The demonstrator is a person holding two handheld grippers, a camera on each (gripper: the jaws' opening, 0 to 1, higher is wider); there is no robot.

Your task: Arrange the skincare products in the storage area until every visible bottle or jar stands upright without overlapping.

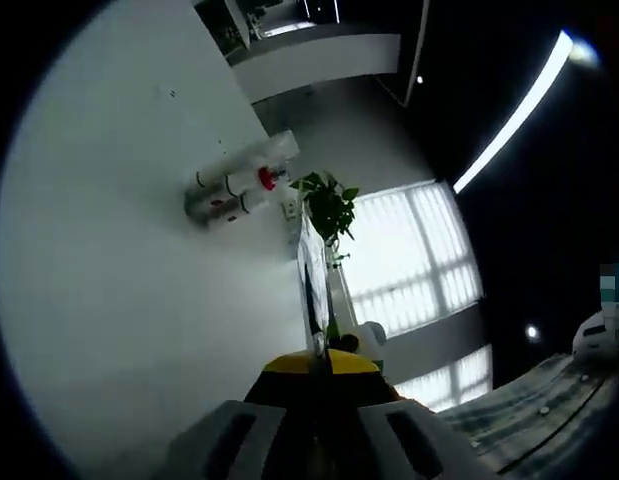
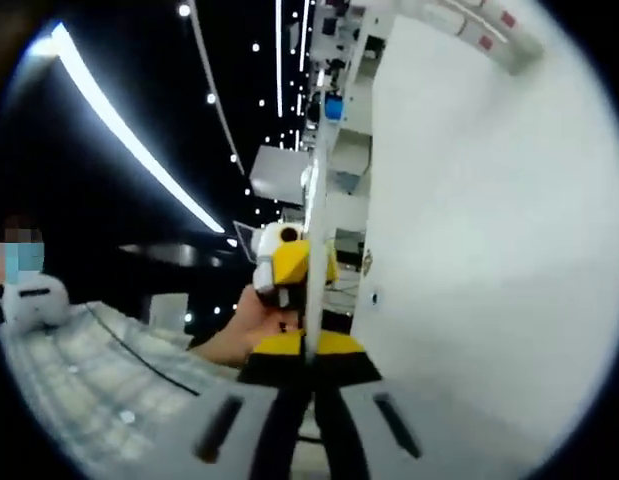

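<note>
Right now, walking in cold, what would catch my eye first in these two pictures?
Probably the big white table, which the left gripper view shows rolled on its side, with a cluster of white bottles with red marks lying together near its far edge. Next to them a leafy green plant stands out against a bright window. In the right gripper view, the other hand-held gripper, yellow and white, held in a hand, sits mid-picture under a long ceiling light.

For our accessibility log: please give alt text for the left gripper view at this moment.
A steeply rolled view along a white table, where two white bottles with red markings lie side by side. Beyond the table edge are a leafy green plant, bright shuttered windows and a ceiling light strip. The left gripper rises from the bottom, jaws together.
</note>
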